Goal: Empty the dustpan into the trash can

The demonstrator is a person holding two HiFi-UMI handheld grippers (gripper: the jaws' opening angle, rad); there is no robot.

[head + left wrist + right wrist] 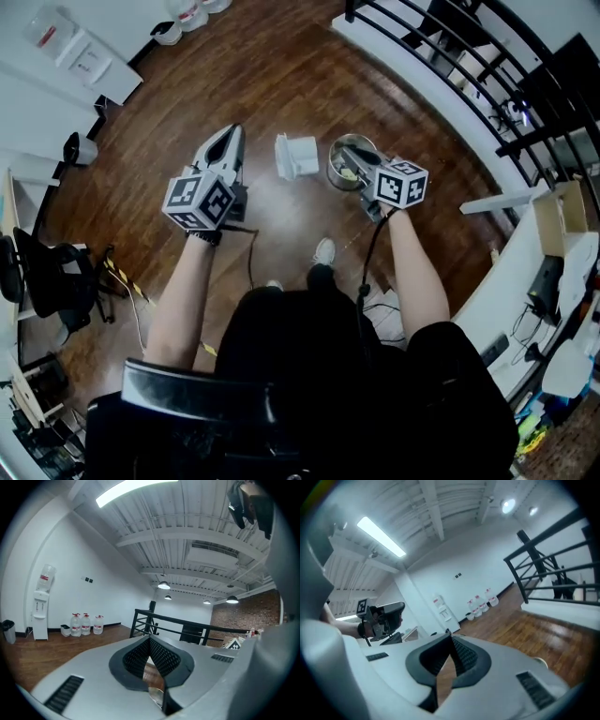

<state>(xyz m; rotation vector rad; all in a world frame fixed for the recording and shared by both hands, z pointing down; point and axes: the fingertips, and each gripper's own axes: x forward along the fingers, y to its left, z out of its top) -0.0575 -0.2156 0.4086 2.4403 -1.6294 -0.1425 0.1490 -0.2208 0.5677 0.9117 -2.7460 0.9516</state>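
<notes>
A round metal trash can (343, 171) stands on the wooden floor ahead of me, with some yellowish bits inside. Just left of it a white dustpan-like object (297, 157) sits on the floor, with neither gripper on it. My left gripper (230, 131) is raised left of the white object, shut, with nothing between its pads (161, 656). My right gripper (350, 152) hovers over the can, also shut and empty, its pads (461, 656) meeting. The right gripper view shows the left gripper (384, 616) off to its left.
A black railing (441, 47) runs along the far right, with a cluttered desk (553, 244) below it. A black chair (42, 277) stands at the left. Water jugs (86, 624) and a dispenser (41, 606) line the far wall. My shoe (323, 251) is near the can.
</notes>
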